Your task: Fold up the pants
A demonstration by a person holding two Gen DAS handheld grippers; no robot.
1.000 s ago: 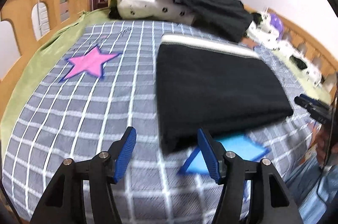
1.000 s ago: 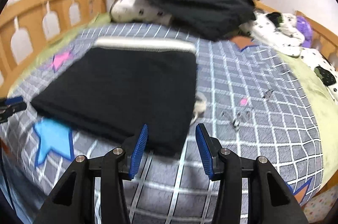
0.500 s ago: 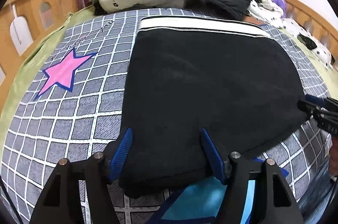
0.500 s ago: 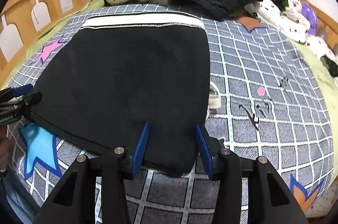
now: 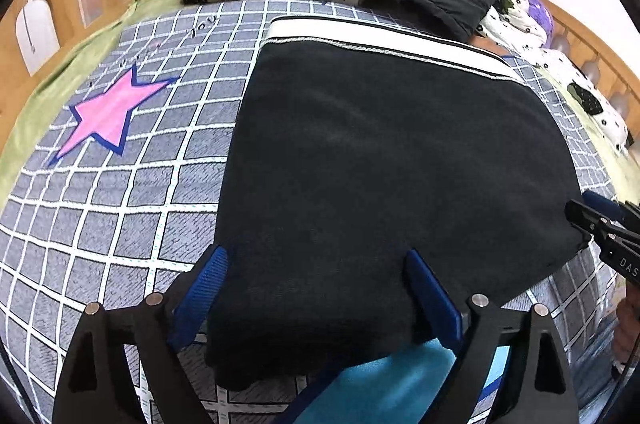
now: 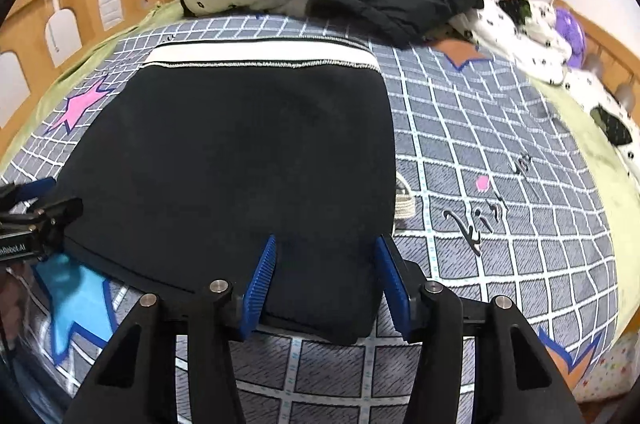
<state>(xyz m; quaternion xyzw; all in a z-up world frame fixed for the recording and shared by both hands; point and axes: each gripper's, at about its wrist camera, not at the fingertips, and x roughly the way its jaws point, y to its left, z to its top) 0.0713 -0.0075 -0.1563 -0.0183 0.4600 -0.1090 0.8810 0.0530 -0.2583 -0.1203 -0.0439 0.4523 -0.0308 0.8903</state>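
Pants [image 5: 392,160]: folded flat on the checked bedspread [image 5: 120,208], both grippers positioned at the near edge.

Left wrist view: the left gripper [image 5: 316,284] has its fingers spread wide, straddling the near left corner of the fabric; nothing is clamped. Right wrist view: the right gripper [image 6: 324,276] has its fingers moderately apart around the near right corner of the pants [image 6: 240,152], not closed on it. Judged status: at least one fold is complete; a further fold toward the white waistband [image 6: 260,54] probably remains.

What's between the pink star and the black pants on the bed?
Only bare checked bedcover lies between the pink star and the black pants, in the left wrist view.
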